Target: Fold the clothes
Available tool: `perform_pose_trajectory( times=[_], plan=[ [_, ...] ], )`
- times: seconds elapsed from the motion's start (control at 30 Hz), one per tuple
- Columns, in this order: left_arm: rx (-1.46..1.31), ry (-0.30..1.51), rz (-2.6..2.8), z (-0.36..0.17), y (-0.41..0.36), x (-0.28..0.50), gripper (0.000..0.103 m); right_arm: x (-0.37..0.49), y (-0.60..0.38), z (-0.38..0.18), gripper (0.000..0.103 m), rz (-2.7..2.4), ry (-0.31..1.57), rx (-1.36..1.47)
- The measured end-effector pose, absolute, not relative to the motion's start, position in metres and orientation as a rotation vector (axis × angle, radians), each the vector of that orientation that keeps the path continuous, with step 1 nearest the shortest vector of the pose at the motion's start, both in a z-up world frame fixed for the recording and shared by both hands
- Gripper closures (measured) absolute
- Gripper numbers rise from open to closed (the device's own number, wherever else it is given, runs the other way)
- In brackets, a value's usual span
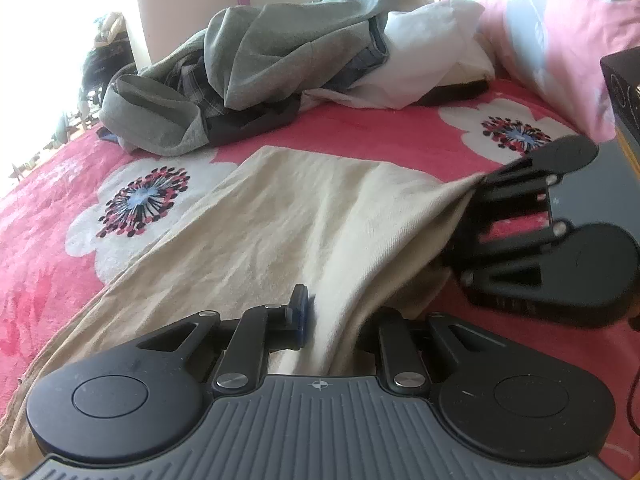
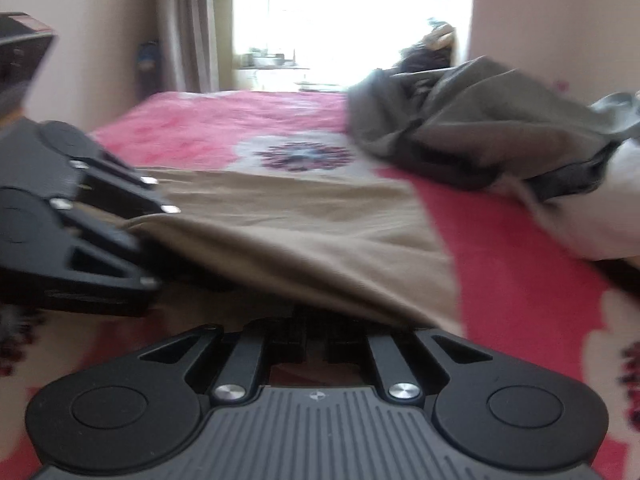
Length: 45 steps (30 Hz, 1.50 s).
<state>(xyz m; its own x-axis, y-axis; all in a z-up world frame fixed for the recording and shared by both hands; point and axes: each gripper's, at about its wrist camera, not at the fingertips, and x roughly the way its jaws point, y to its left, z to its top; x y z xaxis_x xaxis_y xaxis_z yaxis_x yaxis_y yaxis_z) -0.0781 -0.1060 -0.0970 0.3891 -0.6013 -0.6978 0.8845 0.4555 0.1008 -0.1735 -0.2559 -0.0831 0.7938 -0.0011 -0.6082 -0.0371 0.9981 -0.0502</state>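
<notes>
Both grippers (image 1: 332, 320) (image 2: 316, 340) pinch beige cloth's (image 1: 280, 220) edge — taut.

Beyond the beige garment (image 1: 288, 216), a strip of bare pink bedspread (image 1: 360, 132) runs across the bed, free for a hand to pass. Past that strip a heap of grey, plaid and dark clothes (image 1: 248, 64) blocks the way, with a white garment (image 1: 432, 52) against its right side. A pink pillow (image 1: 560, 20) closes the far right corner, and a dark box (image 1: 624, 92) stands at the right edge. To the left of the beige garment the bedspread lies open out to the bed's edge. In the right wrist view, the bed beyond the garment is clear toward the window (image 2: 352, 12), with the heap on the right.
</notes>
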Motion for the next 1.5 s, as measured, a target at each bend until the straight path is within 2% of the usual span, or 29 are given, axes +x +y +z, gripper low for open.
perform_pose_trajectory(
  times=[0.07, 0.43, 0.6, 0.77, 0.93, 1.13, 1.23, 1.33, 1.37, 1.4, 1.5],
  plan=[
    [0.521, 0.633, -1.001, -0.098, -0.106, -0.079, 0.088, -0.176, -0.252, -0.085, 0.103, -0.048, 0.657, -0.147],
    [0.680, 0.520, -1.009, -0.111, -0.114, -0.096, 0.086, -0.183, -0.241, -0.111, 0.103, -0.190, 0.719, -0.574],
    [0.683, 0.513, -1.017, -0.111, -0.112, -0.095, 0.086, -0.202, -0.254, -0.092, 0.102, -0.079, 0.692, -0.453],
    [0.781, 0.396, -1.014, -0.120, -0.113, -0.110, 0.088, -0.217, -0.244, -0.082, 0.099, -0.003, 0.652, -0.456],
    [0.831, 0.318, -1.025, -0.125, -0.109, -0.116, 0.088, -0.211, -0.240, -0.073, 0.099, 0.098, 0.663, -0.281],
    [0.901, 0.213, -1.035, -0.133, -0.107, -0.124, 0.089, -0.196, -0.295, -0.067, 0.095, 0.095, 0.787, 0.240],
    [0.919, 0.190, -1.037, -0.135, -0.106, -0.126, 0.089, -0.206, -0.333, -0.069, 0.086, 0.043, 0.825, 0.477],
    [0.918, 0.190, -1.038, -0.135, -0.106, -0.126, 0.090, -0.222, -0.367, -0.062, 0.078, -0.019, 0.776, 0.603],
    [0.917, 0.191, -1.038, -0.135, -0.106, -0.126, 0.090, -0.224, -0.371, -0.059, 0.068, -0.048, 0.760, 0.592],
    [0.916, 0.191, -1.037, -0.136, -0.106, -0.126, 0.090, -0.225, -0.375, -0.057, 0.065, -0.074, 0.747, 0.579],
    [0.920, 0.190, -1.033, -0.136, -0.106, -0.127, 0.091, -0.216, -0.365, -0.058, 0.064, -0.037, 0.782, 0.464]
  ],
)
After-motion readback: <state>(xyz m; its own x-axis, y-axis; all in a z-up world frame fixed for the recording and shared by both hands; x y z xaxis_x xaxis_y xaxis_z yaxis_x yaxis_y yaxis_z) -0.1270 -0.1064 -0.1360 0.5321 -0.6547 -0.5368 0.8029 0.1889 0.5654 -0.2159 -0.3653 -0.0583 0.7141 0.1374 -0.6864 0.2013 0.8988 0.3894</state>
